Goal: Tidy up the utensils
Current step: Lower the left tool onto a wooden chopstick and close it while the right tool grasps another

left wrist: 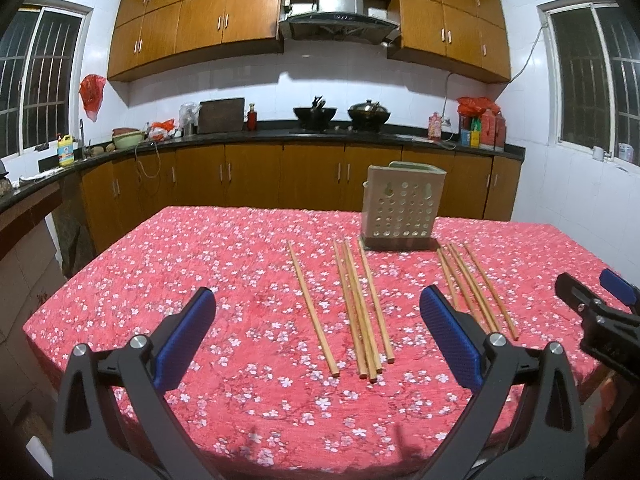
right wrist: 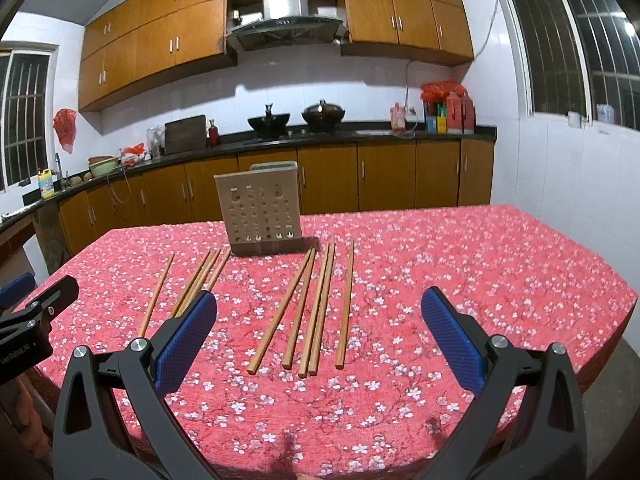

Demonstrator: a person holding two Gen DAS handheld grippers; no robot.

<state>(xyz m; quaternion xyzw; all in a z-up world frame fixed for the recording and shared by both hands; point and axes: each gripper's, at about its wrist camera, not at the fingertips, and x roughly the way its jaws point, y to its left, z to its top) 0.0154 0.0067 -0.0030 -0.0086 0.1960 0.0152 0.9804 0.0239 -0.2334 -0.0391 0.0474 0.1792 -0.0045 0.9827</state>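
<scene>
both tongs, left (left wrist: 318,334) and right (right wrist: 319,334), gape empty above chopsticks (right wrist: 316,308); the left blade hides some tips.

The left gripper (left wrist: 318,332) fills the lower part of its frame, jaws spread wide. The right gripper (right wrist: 319,332) likewise, wide apart and holding nothing, low in its frame.

A woven-looking red floral cloth (left wrist: 200,280) is covering the table, lying matt; on it, bare matt wooden chopsticks (left wrist: 360,312) are resting before the holder (left wrist: 402,210), a perforated box looking like dull plastic; behind the holder, glossy dark countertop (left wrist: 240,136) is catching light over smooth wood-grain cabinets (left wrist: 312,176).
</scene>
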